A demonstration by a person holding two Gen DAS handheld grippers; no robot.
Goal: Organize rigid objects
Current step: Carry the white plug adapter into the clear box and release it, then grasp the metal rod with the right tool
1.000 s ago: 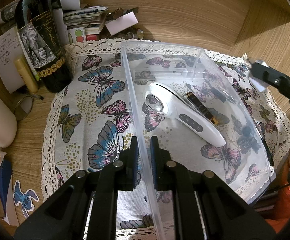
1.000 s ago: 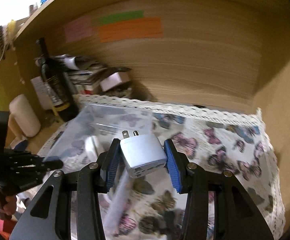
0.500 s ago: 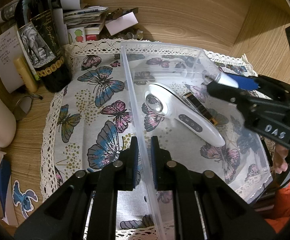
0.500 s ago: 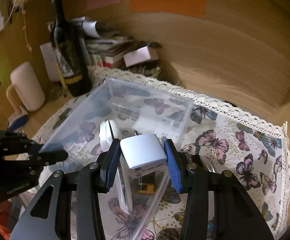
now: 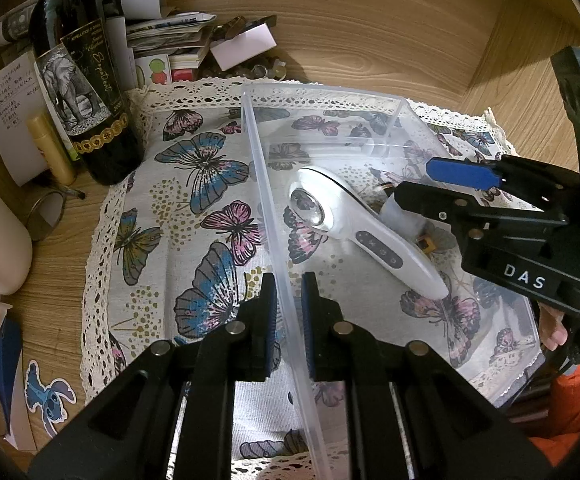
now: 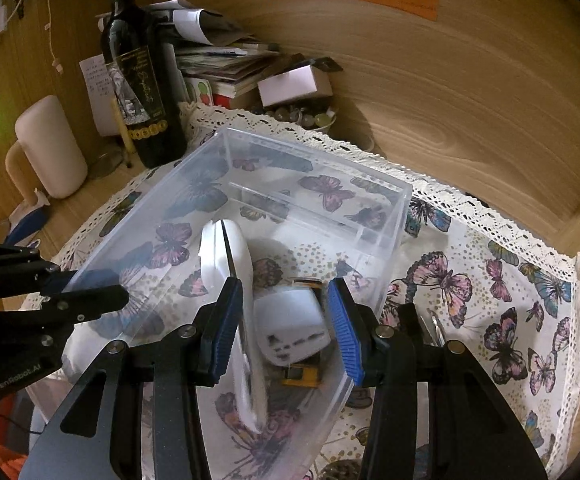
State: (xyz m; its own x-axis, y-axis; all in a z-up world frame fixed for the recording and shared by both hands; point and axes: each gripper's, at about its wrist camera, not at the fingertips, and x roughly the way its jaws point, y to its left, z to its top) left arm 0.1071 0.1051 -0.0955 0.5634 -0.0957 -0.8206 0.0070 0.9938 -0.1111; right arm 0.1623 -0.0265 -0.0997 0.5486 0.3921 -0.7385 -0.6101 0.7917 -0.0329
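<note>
A clear plastic bin (image 5: 321, 96) sits on a butterfly cloth. My left gripper (image 5: 288, 304) is shut on its left wall (image 5: 268, 204). Inside lie a white handheld device (image 5: 353, 228) and a black-and-gold item (image 6: 303, 374). My right gripper (image 6: 286, 328) is open over the bin. A white plug adapter (image 6: 290, 330) lies blurred between and below its fingers, free of the pads, on top of the black-and-gold item. The adapter also shows in the left wrist view (image 5: 399, 216), behind the right gripper (image 5: 441, 188).
A dark wine bottle (image 5: 80, 80) stands at the cloth's back left, with stacked papers and a small box (image 5: 246, 46) behind. A cream mug (image 6: 48, 148) stands left. Wooden walls close the back and right. A metal item (image 6: 435, 330) lies on the cloth right of the bin.
My right gripper came down over the bin and opened, letting go of the plug adapter, which dropped inside. My left gripper kept its hold on the bin wall.
</note>
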